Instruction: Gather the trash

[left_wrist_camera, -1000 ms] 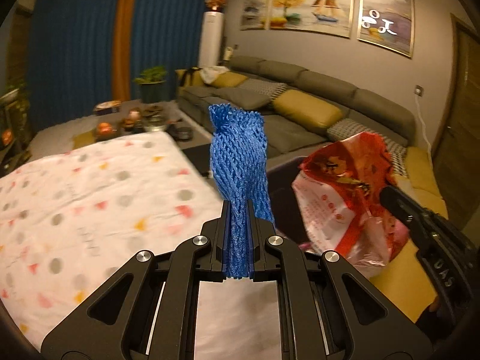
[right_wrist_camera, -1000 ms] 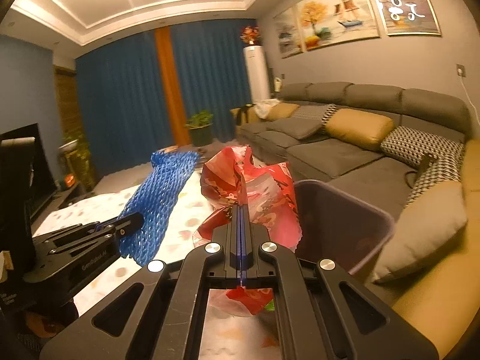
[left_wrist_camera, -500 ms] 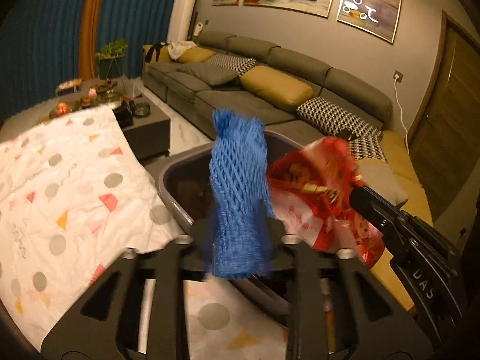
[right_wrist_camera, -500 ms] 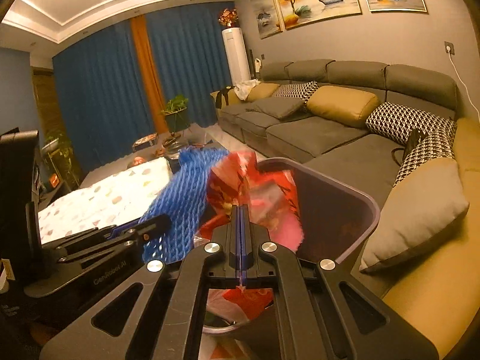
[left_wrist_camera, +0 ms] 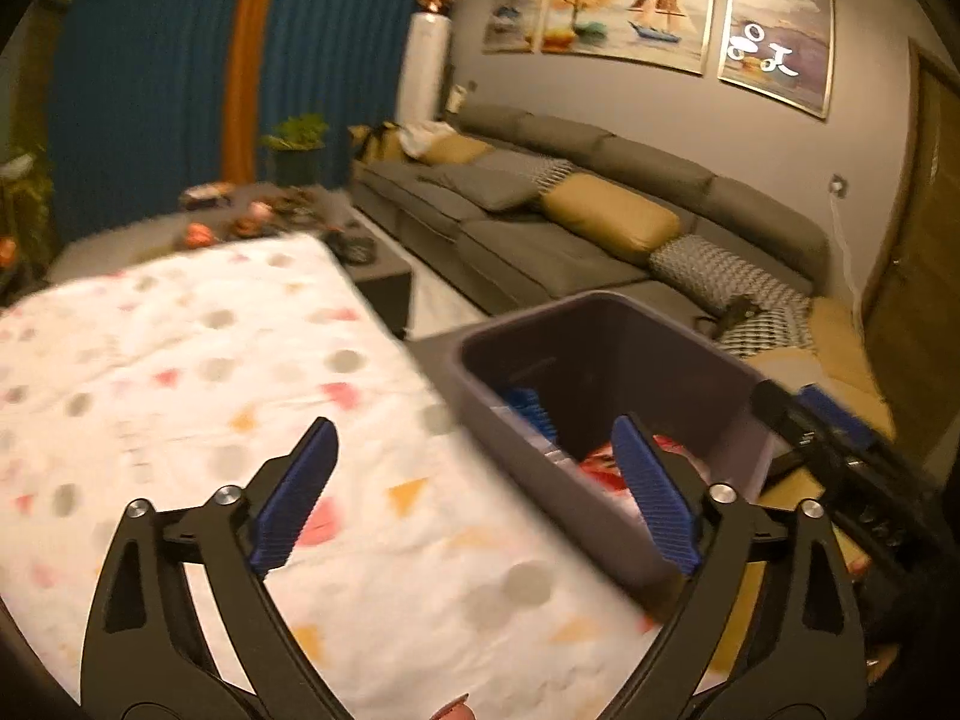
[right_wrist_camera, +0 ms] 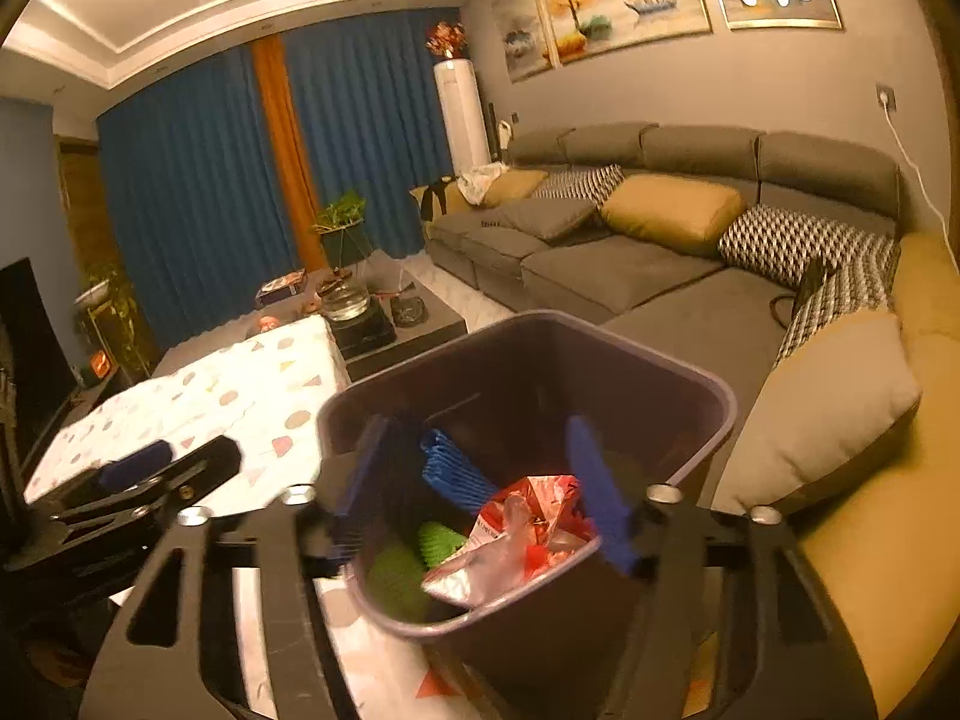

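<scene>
A grey sectional sofa (right_wrist_camera: 630, 264) runs along the far and right walls, with mustard and patterned cushions on it. Near and left is a table under a white cloth with coloured spots (left_wrist_camera: 198, 396), and beyond its far end a dark coffee table (right_wrist_camera: 408, 324) crowded with small objects.

Between the cloth-covered table and the sofa stands the dark grey bin (right_wrist_camera: 708, 408), just beside the table's right edge. Inside it lie the trash: a blue foam net (right_wrist_camera: 453, 468) toward the left wall, a red and white plastic bag (right_wrist_camera: 522, 534) crumpled on the near side, and something green (right_wrist_camera: 438, 540) below them.

The left gripper (left_wrist_camera: 474, 492) is spread wide with nothing between its blue pads, above the table's right edge and the bin's near left corner. The right gripper (right_wrist_camera: 474, 492) is likewise released and empty, hanging directly over the bin's mouth; its black frame hides the bin's near rim.
</scene>
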Tool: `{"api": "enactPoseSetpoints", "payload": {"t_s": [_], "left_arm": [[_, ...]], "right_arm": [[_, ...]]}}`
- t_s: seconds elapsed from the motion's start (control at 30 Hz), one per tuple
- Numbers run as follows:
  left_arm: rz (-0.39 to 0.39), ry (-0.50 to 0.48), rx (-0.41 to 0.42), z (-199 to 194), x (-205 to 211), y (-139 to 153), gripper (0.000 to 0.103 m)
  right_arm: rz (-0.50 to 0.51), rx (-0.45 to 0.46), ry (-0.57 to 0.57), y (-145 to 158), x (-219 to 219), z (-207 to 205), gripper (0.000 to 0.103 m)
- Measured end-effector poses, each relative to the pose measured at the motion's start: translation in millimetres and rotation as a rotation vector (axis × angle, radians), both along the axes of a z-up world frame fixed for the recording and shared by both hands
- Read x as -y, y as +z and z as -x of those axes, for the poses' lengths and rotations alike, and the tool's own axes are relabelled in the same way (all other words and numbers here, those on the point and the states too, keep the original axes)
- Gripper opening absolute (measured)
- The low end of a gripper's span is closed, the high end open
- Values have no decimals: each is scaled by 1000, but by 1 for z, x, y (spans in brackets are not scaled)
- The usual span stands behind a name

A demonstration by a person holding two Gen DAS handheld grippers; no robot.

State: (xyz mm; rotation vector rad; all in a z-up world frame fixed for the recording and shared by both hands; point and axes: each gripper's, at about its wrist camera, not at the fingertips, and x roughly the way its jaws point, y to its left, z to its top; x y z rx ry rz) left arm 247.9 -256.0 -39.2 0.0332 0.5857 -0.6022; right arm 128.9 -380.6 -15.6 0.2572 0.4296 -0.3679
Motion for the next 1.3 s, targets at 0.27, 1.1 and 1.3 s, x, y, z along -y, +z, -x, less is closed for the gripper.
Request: {"api": "enactPoseSetpoints", "payload": {"t_s": [0.27, 1.1, 1.3], "left_arm": [[-53, 152, 69, 53, -72, 9, 97], [-60, 330, 152, 176, -206, 31, 97], [-42, 337, 173, 189, -215, 37, 97]], "right_arm": [[111, -7, 27, 9, -53, 26, 87], [174, 76, 70, 29, -167, 126, 97], [198, 85, 85, 30, -182, 138, 97]]}}
